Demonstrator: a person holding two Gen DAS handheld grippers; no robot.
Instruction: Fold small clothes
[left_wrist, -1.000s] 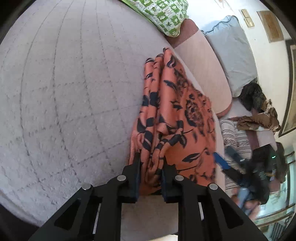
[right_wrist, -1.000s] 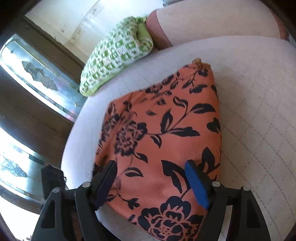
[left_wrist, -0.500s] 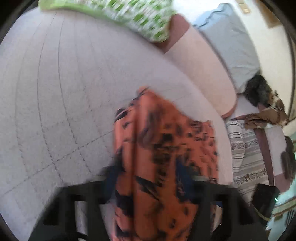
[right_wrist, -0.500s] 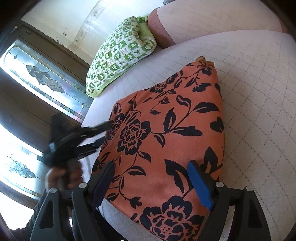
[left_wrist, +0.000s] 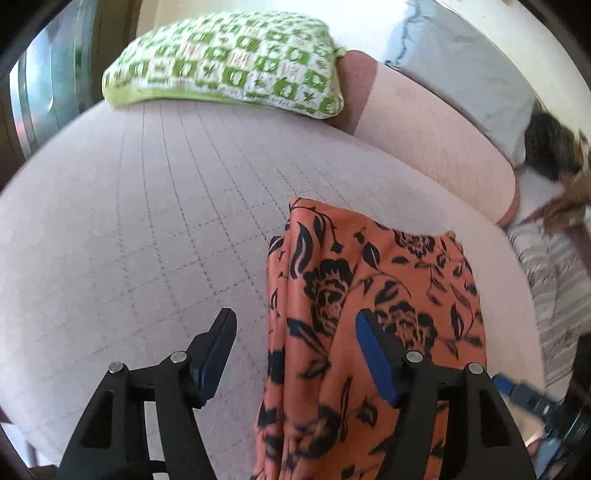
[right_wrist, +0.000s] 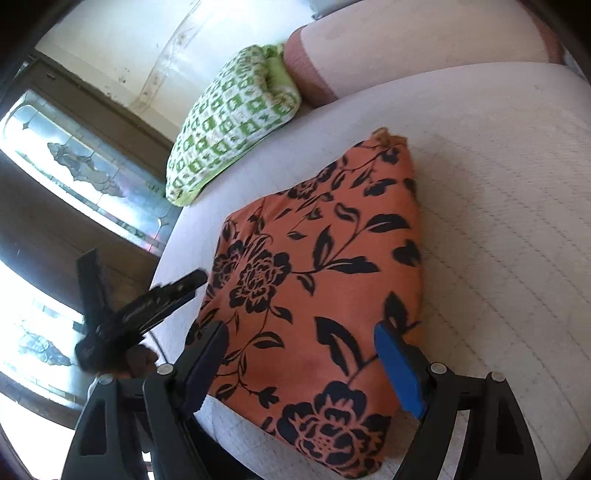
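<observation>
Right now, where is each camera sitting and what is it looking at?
Left wrist: sits on the left gripper, looking down at the orange flowered cloth on the quilted cushion; its own open fingers show.
Right wrist: sits on the right gripper, looking down at the same cloth; its fingers, the left gripper and a hand show.
Shared: cloth, cushion, green pillow.

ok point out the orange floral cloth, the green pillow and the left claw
orange floral cloth (right_wrist: 317, 280), right wrist view, middle of its top face
green pillow (left_wrist: 229, 66), left wrist view, centre of its patterned cover
left claw (left_wrist: 295, 350), left wrist view, midway between its open fingertips
</observation>
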